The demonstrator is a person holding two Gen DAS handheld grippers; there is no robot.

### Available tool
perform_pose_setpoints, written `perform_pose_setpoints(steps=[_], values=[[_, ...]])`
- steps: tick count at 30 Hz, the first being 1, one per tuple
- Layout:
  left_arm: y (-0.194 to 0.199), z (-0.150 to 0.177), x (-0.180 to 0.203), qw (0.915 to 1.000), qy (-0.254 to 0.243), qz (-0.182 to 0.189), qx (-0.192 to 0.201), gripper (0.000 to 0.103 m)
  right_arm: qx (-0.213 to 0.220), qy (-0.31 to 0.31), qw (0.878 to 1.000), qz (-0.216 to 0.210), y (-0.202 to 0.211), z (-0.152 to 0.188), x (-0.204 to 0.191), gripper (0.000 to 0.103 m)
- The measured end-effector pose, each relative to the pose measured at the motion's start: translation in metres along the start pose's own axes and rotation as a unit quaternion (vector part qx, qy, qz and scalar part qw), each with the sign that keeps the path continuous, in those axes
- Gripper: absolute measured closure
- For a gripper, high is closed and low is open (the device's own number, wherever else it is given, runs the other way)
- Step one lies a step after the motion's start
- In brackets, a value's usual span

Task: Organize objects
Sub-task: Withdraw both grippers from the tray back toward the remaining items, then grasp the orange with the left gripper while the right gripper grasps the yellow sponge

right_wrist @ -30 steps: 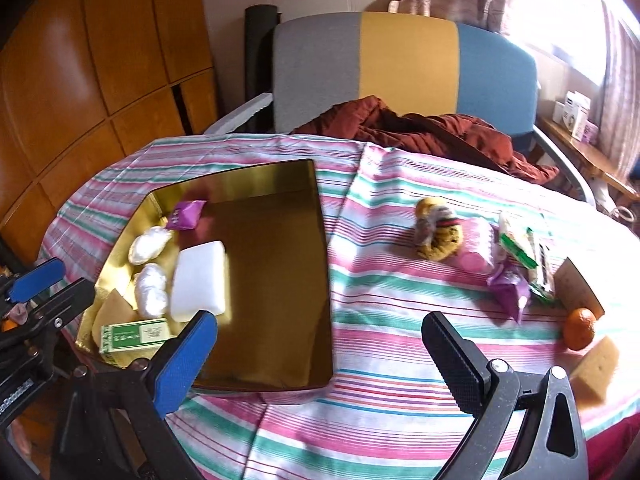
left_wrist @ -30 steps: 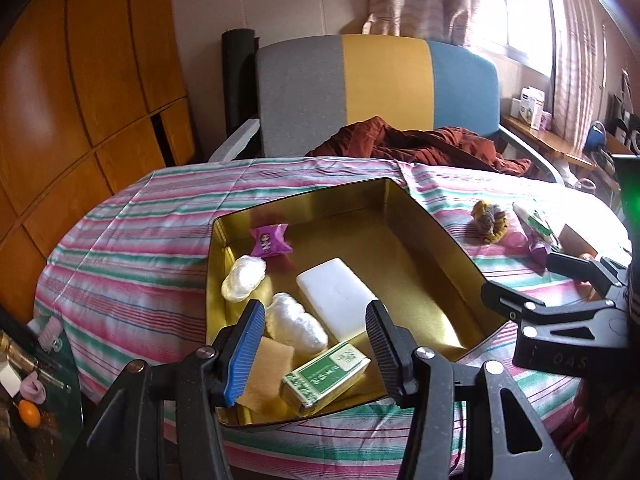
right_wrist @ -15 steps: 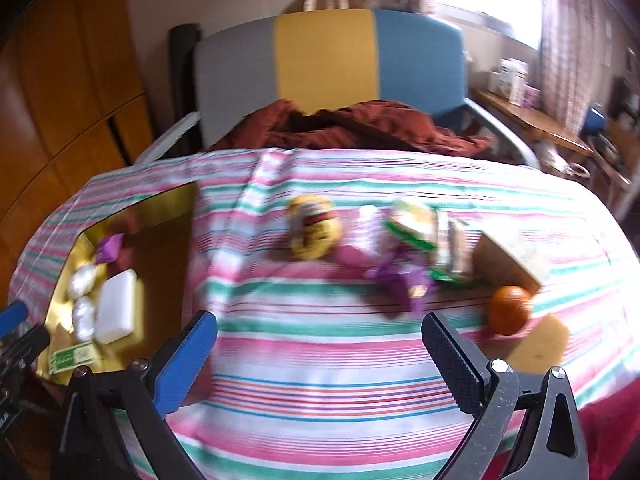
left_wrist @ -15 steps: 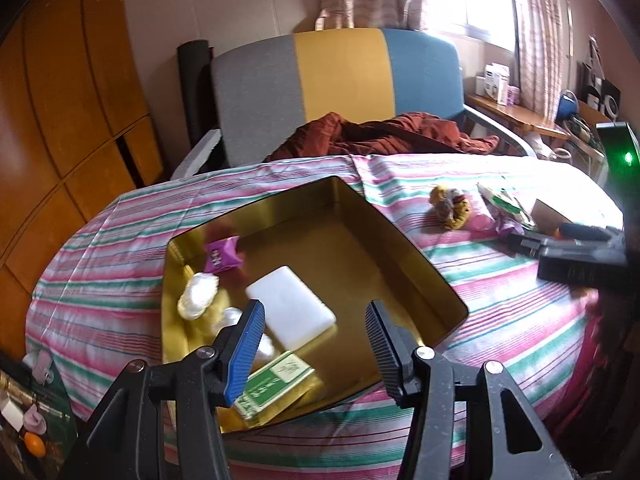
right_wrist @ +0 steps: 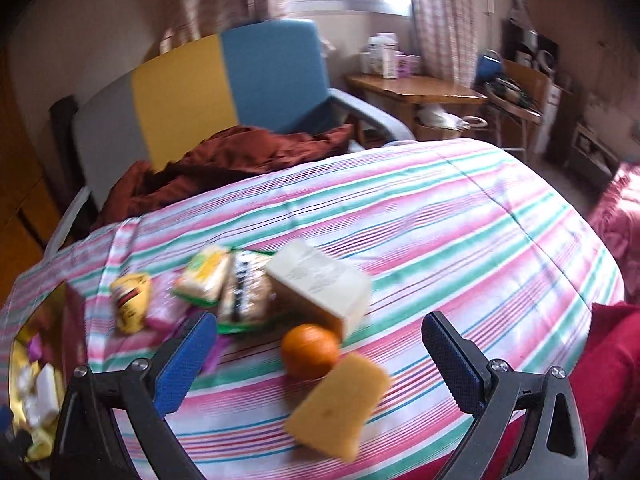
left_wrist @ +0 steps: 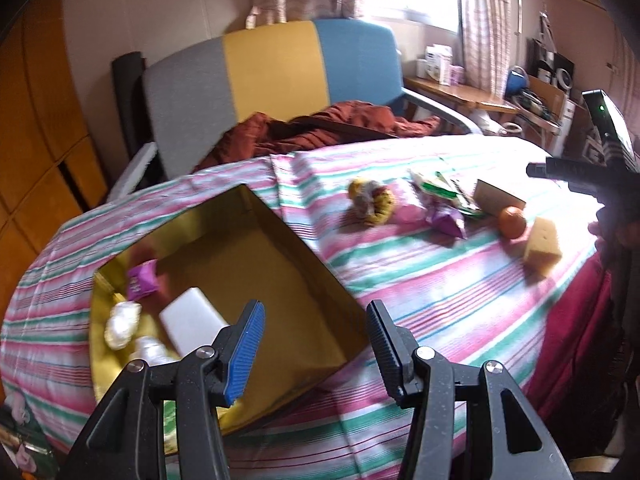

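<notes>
No legible text anywhere.

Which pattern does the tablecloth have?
The tablecloth has pink, green and white stripes. It shows best in the right wrist view.

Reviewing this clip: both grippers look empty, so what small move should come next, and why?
Probably lower the right gripper onto the yellow sponge and close on it. Its jaws are open and empty with the sponge nearest between them, beside the orange, loose on the striped cloth. The gold tin already holds sorted items, and the left gripper is open over it.
</notes>
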State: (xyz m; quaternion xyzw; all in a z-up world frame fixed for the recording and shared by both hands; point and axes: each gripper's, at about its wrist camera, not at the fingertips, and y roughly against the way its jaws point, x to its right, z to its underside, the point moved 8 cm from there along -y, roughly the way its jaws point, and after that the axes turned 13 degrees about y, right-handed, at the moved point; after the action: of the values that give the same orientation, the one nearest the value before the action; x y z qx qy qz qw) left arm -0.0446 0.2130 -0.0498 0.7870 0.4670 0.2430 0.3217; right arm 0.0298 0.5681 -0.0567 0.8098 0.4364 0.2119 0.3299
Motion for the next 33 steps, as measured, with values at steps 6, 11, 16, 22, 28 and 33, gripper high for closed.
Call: perform_pose_setpoints(steps=[6,11,16,22,28,33], values=[[-0.019,0.007,0.036,0.9984,-0.021,0.038,-0.037,0.05,0.0,-0.102,0.995,-0.022,-0.015,0.009,0.046,0.0],[-0.037,0.01,0.067,0.9952,-0.036,0.064,-0.065,0.05,0.011,-0.152,0.987,-0.05,-0.017,0.01,0.053,0.0],[-0.054,0.004,0.106,0.9885,-0.036,0.115,-0.092,0.05,0.019,-0.17,0.983,-0.067,-0.014,0.011,0.053,0.0],[-0.076,-0.01,0.158,0.9732,-0.026,0.189,-0.129,0.05,0.019,-0.172,0.982,-0.08,-0.016,0.011,0.052,0.0],[-0.105,-0.023,0.201,0.9565,0.005,0.233,-0.175,0.051,0.021,-0.188,0.978,-0.087,-0.016,0.014,0.058,0.0],[-0.13,-0.03,0.233,0.9452,0.017,0.256,-0.201,0.051,0.021,-0.213,0.972,-0.095,-0.018,0.016,0.066,0.0]])
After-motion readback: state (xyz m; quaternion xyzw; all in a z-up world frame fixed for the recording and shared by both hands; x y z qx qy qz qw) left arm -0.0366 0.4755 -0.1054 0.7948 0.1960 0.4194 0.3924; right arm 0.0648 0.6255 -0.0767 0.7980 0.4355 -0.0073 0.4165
